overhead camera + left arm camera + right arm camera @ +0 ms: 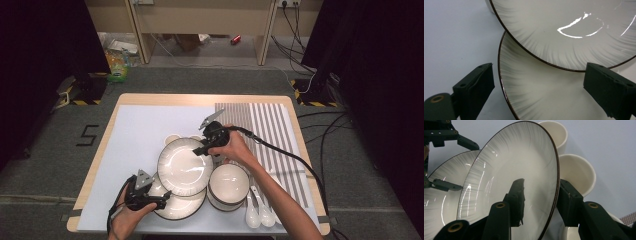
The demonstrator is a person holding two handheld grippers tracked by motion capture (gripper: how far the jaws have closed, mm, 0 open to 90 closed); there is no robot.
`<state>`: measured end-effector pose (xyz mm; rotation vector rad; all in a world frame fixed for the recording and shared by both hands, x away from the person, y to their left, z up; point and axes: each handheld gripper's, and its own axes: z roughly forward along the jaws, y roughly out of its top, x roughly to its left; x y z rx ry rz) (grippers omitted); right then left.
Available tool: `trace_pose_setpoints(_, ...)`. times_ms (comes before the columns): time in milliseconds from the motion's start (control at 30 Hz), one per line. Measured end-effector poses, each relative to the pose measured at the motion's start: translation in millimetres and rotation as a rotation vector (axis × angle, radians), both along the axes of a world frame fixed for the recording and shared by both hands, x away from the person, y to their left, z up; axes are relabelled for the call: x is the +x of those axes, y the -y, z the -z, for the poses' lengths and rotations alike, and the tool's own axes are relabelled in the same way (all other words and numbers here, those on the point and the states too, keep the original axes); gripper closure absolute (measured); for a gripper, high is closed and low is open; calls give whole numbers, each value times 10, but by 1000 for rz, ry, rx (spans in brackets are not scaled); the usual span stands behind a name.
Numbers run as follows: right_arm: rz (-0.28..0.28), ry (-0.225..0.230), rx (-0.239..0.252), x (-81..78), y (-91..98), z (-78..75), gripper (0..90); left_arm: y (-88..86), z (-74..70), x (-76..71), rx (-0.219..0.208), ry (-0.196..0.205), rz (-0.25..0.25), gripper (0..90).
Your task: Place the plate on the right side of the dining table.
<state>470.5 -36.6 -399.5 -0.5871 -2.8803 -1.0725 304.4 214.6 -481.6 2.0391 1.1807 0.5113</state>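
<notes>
Two white plates with dark rims overlap on the table. The upper plate (184, 166) (511, 165) (574, 22) lies partly over the lower plate (176, 205) (544, 95). My right gripper (201, 149) (541, 182) straddles the upper plate's right rim, one jaw over the inner face and the other behind the rim, with a gap still showing, so it is open. My left gripper (162, 197) (539, 72) (461, 165) is open at the lower plate's left rim, one jaw over the table cover and one over the plate.
Stacked white bowls (229, 184) sit right of the plates, with white spoons (257, 215) in front of them. Two white cups (576, 172) (172, 139) stand just behind the upper plate. A striped mat (270, 125) lies at the back right of the white table cover (135, 145).
</notes>
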Motion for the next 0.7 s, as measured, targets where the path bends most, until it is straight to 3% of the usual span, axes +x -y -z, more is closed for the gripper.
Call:
trace_pose_setpoints(233,-4,6,-25,-1,-35,-7,621,15,3,1,7,-15,9,74)
trace_pose_setpoints(400,-24,9,1,-3,-19,-56,677,11,17,6,15,-10,3,66)
trace_pose_setpoints(633,0,-43,11,50,-51,-22,686,21,16,6,17,-7,0,48)
trace_pose_setpoints(667,27,-62,-24,71,-65,0,692,21,12,6,12,-9,1,46)
trace_pose_setpoints(700,27,-62,-24,71,-65,0,692,22,11,6,8,-8,1,46)
